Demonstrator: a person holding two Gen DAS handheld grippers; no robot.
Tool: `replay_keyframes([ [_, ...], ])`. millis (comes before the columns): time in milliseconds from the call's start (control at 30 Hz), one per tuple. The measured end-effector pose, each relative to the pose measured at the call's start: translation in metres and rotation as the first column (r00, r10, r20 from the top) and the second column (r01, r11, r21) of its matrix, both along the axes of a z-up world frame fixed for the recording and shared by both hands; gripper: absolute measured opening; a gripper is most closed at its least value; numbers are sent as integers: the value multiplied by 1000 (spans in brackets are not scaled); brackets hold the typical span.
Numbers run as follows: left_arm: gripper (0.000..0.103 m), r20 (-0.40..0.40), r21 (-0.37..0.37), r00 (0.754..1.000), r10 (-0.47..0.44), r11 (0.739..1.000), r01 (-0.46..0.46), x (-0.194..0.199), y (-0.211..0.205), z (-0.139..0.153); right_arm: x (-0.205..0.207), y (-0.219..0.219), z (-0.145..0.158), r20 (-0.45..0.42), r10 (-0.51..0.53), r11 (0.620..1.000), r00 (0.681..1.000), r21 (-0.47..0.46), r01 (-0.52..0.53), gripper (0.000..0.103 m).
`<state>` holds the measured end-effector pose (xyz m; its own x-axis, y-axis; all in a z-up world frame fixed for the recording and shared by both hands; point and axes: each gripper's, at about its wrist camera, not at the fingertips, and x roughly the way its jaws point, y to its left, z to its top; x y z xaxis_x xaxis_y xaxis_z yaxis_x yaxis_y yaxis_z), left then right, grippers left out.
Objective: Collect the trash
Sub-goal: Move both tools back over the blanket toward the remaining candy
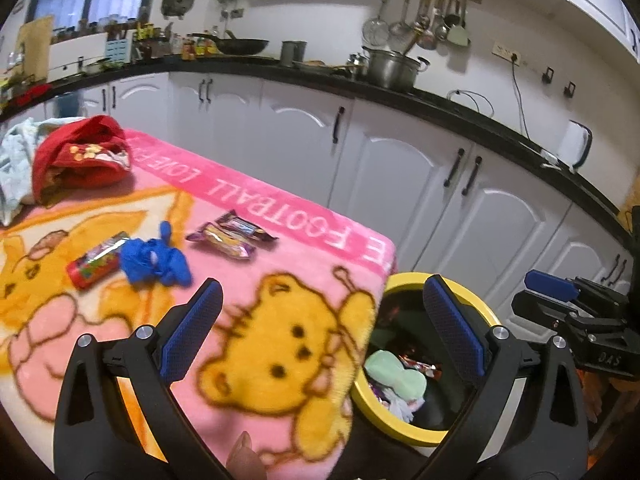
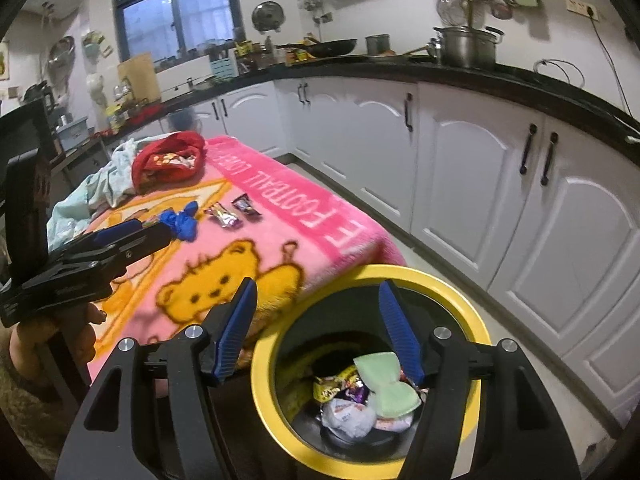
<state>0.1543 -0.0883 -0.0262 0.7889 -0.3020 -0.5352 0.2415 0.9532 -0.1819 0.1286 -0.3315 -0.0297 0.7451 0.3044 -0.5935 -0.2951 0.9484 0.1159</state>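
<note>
Yellow-rimmed bin (image 2: 472,316) stands just beside the tabletop (image 1: 280,288) corner; its trash is partly hidden by the right gripper (image 2: 318,320). Both the right and left gripper (image 1: 320,320) jaws stand apart, empty. Blue glove (image 1: 154,260), wrappers (image 1: 232,236) lie mid-tabletop.

A home kitchen: black countertop (image 2: 460,74) over white cabinet doors (image 2: 472,168) from 9 to 3 o'clock, steel stockpot (image 2: 468,46) and wok (image 2: 332,46) at 12, utensils hung on a wall rail (image 1: 436,12) at 1.
</note>
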Motion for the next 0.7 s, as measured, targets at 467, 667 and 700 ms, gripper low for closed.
replay_keyframes([
  [467,92,12,-41,994,113,993,-112,3,54,5,17,60,6,7,123,992,992,-43,-123,61],
  [667,92,8,-53,987,159,986,-158,5,78,4,25,82,5,11,181,982,983,-64,-180,61],
  [700,92,8,-54,986,169,984,-168,6,83,4,27,86,5,12,188,980,982,-69,-187,61],
])
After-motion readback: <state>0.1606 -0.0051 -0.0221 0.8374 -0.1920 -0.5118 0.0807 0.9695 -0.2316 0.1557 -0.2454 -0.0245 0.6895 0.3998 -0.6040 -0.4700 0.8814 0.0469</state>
